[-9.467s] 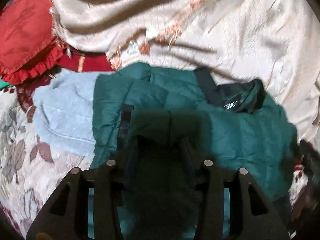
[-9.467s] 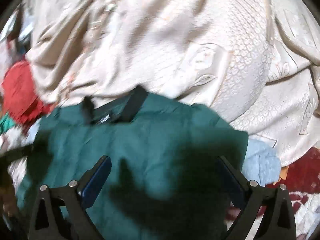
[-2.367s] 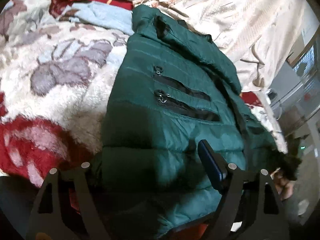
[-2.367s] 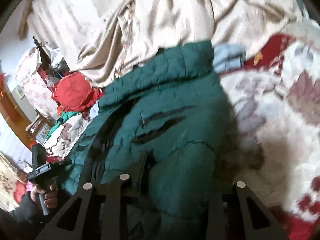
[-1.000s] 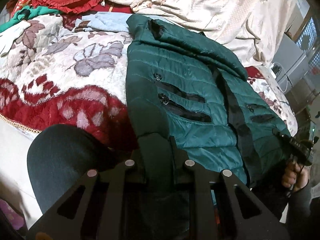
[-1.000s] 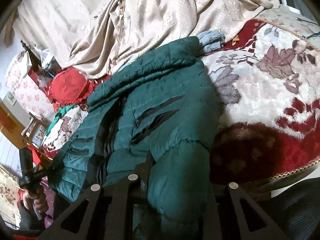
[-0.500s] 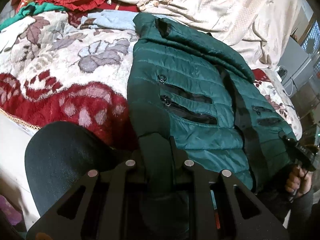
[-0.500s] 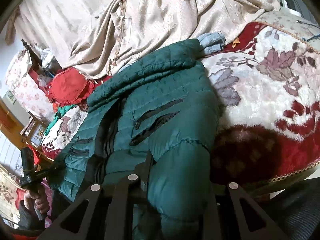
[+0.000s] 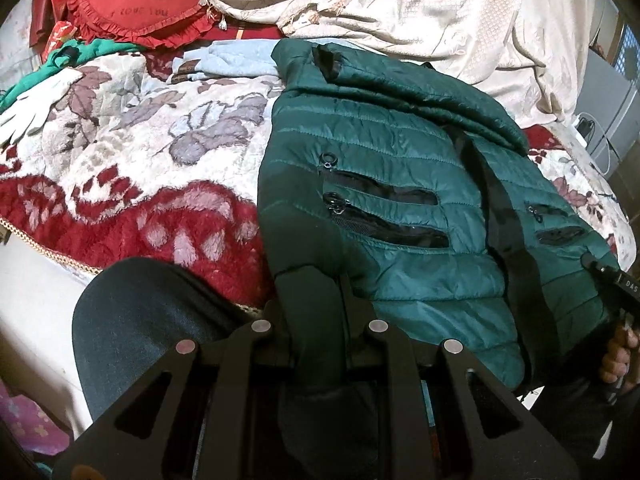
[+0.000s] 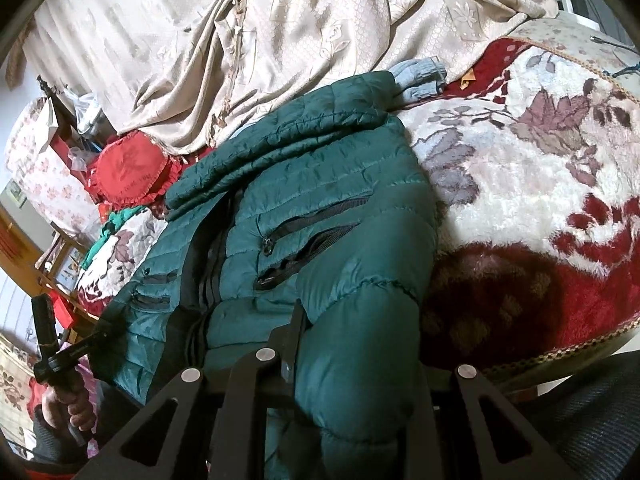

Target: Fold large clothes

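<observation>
While the green puffy jacket lies spread across the bed, both grippers bite onto its bottom edge at the low part of each frame. In the left wrist view, the left gripper has its two fingers pressed together on a dark green fold of the jacket, low in the middle. Just left of it sits a round dark knee in dark cloth. In the right wrist view, the right gripper is pinching a fat green roll of the jacket's hem, low in the middle.

A bit farther up, the jacket fills the middle of both frames. It lies front side up, with two open black zip pockets on one half and a black zip strip running down its middle. At the right edge of the left wrist view, a hand holds the other gripper's handle against the jacket's far corner.

Under the jacket is a fluffy blanket in red and white with big grey flowers. It shows on the left of the left wrist view and on the right of the right wrist view.

Farther back, a light blue cloth peeks out beside the jacket's collar. A white glove lies at the left edge. At the top, a red frilly heart pillow sits in the upper left, and a big cream cover is heaped across the upper right.
</observation>
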The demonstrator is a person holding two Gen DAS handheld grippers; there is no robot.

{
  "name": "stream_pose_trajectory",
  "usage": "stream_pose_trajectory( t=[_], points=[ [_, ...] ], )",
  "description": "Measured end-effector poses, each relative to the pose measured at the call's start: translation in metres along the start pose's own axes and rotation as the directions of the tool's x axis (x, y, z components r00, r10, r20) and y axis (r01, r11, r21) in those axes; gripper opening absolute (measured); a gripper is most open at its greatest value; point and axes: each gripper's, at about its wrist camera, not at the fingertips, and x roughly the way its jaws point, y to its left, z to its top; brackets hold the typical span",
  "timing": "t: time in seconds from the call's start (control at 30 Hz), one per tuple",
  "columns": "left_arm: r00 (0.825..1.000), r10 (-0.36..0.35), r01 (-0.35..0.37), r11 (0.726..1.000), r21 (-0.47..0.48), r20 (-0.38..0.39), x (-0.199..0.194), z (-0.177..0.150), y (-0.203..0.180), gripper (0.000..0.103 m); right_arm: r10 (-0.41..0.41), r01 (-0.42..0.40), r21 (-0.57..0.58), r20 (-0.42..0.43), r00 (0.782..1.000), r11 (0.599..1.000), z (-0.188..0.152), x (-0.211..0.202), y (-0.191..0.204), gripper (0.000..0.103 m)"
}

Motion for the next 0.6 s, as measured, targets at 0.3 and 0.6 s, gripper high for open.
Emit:
stream_pose_trajectory(
  t=[0.3,0.6],
  points=[
    [1.0,0.003,-0.003,1.0,0.004,-0.008,0.001,0.0,-0.002,0.014,0.001,-0.001,-0.009,-0.027,1.0,1.0,-0.001,0.003,0.002,0.017],
    [1.0,0.011,-0.011,1.0,0.003,-0.028,0.007,-0.002,-0.002,0.014,-0.061,0.06,-0.007,-0.139,0.988,0.998,-0.007,0.018,0.001,0.02]
  ],
)
